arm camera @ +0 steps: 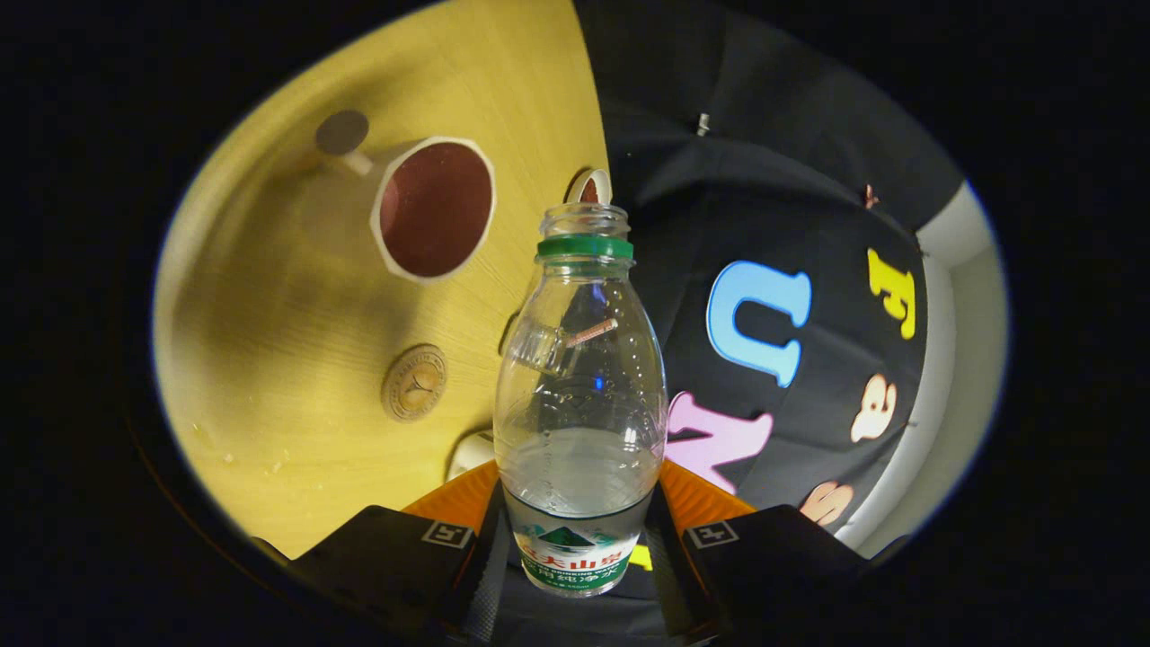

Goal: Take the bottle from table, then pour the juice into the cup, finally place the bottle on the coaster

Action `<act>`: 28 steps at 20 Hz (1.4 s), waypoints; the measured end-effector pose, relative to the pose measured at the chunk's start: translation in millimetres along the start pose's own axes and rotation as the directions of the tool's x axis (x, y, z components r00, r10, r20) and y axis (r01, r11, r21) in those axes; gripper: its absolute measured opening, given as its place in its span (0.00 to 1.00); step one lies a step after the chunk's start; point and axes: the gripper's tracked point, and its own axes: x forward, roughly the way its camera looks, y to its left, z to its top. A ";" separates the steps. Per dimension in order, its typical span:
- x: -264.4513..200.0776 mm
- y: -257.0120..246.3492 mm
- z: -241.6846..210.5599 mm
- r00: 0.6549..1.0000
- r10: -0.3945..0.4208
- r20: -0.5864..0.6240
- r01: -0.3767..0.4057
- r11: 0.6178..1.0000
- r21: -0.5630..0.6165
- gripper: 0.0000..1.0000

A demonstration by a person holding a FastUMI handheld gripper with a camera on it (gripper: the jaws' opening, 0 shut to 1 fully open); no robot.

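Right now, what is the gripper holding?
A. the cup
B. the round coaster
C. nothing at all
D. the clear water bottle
D: the clear water bottle, uncapped with a green ring at its neck, sits clamped between the gripper fingers, while the cup and the round coaster rest apart on the wooden table beyond them.

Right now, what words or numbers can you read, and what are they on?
Water bottle label, between the shut jaws: print partly hidden, too blurred to quote.
Round coaster: embossed ring of letters, too small to read.
Square tags on the jaws: patterns, no words.
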 end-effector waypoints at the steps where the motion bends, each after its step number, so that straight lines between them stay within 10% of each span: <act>1: -1.6 8.1 0.0 1.000 0.018 -0.008 -0.017 0.995 0.094 0.71; 4: -5.6 27.1 14.1 0.998 0.047 0.035 -0.057 0.928 0.367 0.71; 9: -11.6 53.0 31.4 0.985 0.084 0.152 -0.172 0.569 0.804 0.71; 18: 17.1 11.5 -8.5 0.977 -0.052 0.205 -0.197 0.126 0.972 0.73; 25: 62.2 -26.2 -23.4 0.949 -0.203 0.242 -0.268 -0.112 0.957 0.74; 28: 93.3 -22.8 -38.3 0.949 -0.222 0.222 -0.256 -0.137 0.957 0.74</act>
